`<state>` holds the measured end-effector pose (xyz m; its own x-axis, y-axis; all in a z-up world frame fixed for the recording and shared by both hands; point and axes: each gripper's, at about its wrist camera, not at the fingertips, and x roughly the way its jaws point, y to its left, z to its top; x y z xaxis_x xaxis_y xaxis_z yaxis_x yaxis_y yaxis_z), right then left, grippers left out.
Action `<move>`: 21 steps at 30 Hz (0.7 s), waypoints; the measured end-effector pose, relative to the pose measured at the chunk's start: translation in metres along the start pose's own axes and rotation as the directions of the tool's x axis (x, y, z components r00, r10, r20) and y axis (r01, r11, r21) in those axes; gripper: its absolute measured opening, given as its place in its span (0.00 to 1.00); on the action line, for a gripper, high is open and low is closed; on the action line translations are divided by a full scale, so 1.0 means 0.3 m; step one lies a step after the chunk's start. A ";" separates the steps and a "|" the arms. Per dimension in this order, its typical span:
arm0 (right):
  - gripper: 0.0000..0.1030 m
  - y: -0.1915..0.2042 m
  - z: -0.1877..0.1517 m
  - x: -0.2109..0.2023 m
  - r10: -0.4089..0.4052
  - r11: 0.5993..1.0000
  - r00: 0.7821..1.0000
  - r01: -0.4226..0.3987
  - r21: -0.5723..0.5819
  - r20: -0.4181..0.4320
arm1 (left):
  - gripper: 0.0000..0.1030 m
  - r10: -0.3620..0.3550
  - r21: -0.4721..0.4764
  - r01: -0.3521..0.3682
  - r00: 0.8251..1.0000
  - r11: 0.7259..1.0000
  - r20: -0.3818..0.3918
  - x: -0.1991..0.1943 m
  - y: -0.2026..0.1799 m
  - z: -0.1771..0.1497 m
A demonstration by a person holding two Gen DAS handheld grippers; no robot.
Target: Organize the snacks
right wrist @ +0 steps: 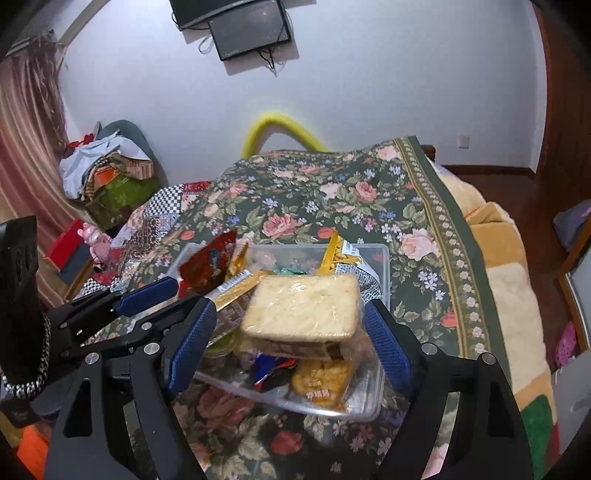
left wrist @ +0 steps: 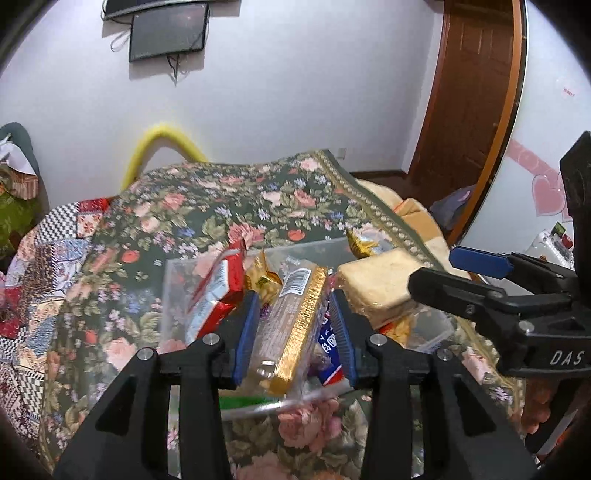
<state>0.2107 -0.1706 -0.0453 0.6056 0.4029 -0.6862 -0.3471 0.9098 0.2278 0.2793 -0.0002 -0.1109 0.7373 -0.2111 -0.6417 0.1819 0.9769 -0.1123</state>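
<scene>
bed: covered by a dark green floral bedspread (right wrist: 332, 206), with a patchwork quilt (left wrist: 40, 280) at its left side.
wall: pale, with a dark screen (right wrist: 251, 31) mounted high and a yellow tube (left wrist: 162, 142) arching behind the bed.
door: brown wood (left wrist: 469, 85), at the right of the left wrist view.
container: clear plastic box (right wrist: 373, 402) lying on the bedspread, crowded with wrapped snacks.
sandwich: wrapped sandwich (right wrist: 306, 310) held above the container, over an orange snack pack (right wrist: 321, 380) that lies inside.
biscuit pack: long clear pack with a gold edge (left wrist: 291, 328), tilted up over the container's near rim.
red pack: red and white pack (left wrist: 218, 295) leaning at the container's left wall.
gold wrapper: small gold wrapped snack (left wrist: 262, 280) between the red pack and the biscuit pack.
right hand-held gripper (right wrist: 291, 332): jaws wide, its blue pads on either side of the sandwich, which hangs between them.
left hand-held gripper (left wrist: 295, 332): jaws narrow, blue pads at both sides of the biscuit pack, gripping it.
</scene>
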 end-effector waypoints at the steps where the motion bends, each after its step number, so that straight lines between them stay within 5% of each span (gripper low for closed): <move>1: 0.78 0.007 0.002 -0.025 -0.002 1.000 1.000 0.002 -0.005 0.012 | 0.38 -0.003 -0.005 0.003 1.000 1.000 0.013 -0.031 0.000 0.003; 12: 0.83 0.110 0.007 -0.388 -0.016 0.997 0.979 0.031 -0.071 0.203 | 0.39 0.033 -0.010 -0.031 0.971 0.999 0.239 -0.524 -0.082 0.016; 21: 0.97 0.176 -0.074 -0.646 -0.019 0.993 0.934 0.060 -0.104 0.357 | 0.76 0.083 -0.018 -0.082 0.921 0.996 0.381 -0.802 -0.164 -0.054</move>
<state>0.0590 -0.2029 0.0844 0.8279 0.3945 -0.3986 -0.3824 0.9170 0.1134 0.0826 0.0031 0.0367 0.9419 -0.1265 -0.3111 0.1089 0.9914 -0.0732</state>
